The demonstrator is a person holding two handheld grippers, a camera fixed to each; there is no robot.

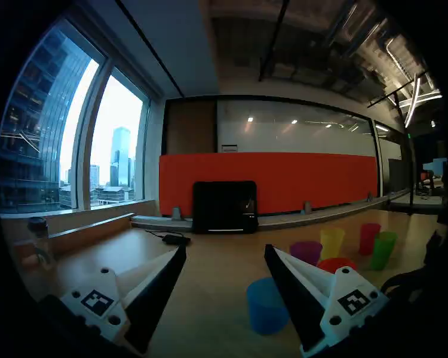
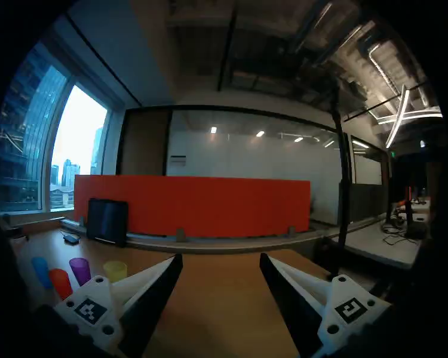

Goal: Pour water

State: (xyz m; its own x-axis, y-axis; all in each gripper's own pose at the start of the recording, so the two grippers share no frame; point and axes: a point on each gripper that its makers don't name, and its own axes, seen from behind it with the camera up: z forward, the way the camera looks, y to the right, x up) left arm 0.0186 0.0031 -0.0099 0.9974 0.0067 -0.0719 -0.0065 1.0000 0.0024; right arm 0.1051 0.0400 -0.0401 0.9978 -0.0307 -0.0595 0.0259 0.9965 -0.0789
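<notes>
Several plastic cups stand on the wooden desk. In the left gripper view a blue cup is nearest, just left of my right finger, with a purple cup, an orange cup, a yellow cup, a red cup and a green cup behind it. My left gripper is open above the desk and holds nothing. In the right gripper view the blue cup, orange cup, purple cup and yellow cup stand far left. My right gripper is open and empty.
A dark tablet leans against the orange partition at the desk's back, with a small black device and cable in front of it. A bottle stands at the far left by the window sill. More desks lie to the right.
</notes>
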